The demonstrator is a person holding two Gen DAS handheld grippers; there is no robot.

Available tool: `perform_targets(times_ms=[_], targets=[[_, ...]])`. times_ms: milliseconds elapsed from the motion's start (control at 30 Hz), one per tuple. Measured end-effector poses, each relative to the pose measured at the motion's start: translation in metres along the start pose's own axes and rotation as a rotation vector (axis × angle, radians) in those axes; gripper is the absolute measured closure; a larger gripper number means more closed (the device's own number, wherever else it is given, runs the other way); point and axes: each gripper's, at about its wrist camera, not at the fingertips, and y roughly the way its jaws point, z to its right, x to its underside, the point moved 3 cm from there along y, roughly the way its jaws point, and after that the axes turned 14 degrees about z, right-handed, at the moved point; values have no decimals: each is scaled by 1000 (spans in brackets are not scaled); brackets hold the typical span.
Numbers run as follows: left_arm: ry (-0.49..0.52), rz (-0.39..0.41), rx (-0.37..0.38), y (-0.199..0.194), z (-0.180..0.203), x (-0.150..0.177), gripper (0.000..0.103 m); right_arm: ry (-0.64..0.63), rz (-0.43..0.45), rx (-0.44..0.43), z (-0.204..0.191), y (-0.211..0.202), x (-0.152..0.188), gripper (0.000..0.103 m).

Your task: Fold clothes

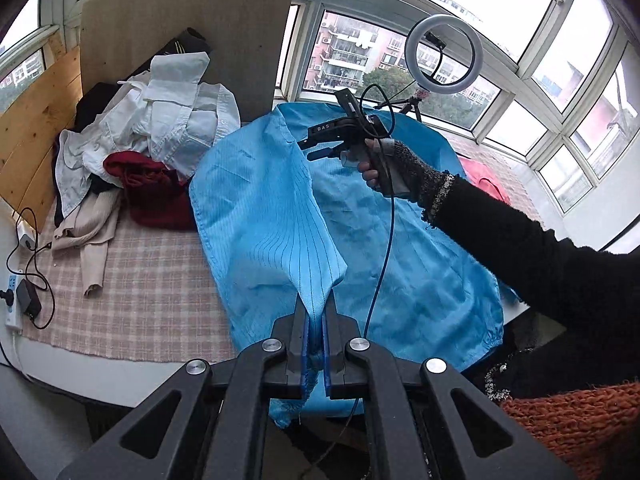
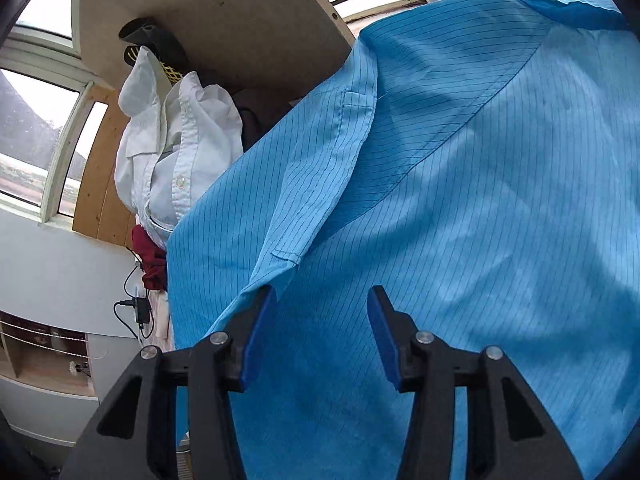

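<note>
Folding step in hand, on a bright blue striped cloth shirt (image 1: 400, 240) spread over the checked pink-and-white bed cover (image 1: 152, 292), near its front edge. Left gripper (image 1: 316, 344) with fingers pressed together, pinching one lifted blue flap. Right gripper (image 2: 320, 336) hanging over the shirt's far part, fingers spread, nothing between them. Heap of white, dark red and beige clothes (image 1: 148, 148) waiting at the far left corner. Next, likely: carry the pinched flap across, lay it flat, smooth it, then let go gently.
</note>
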Motion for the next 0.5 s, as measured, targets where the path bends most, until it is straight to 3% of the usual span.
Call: perform_targets(times_ms=[100,233,333,500], targets=[[-26,-9,-28,0,-3,5,99,67,17,-4,4,4,-8,56],[-37,-23,-37,5,-1,13,99,44,86,45,9,-17,-25,56],[-23,-37,-19,12,9,18,99,55,42,24,14,-8,-34,56],[-13,-58,-14,17,18,20,99,30,-27,63,10,14,-28,56]])
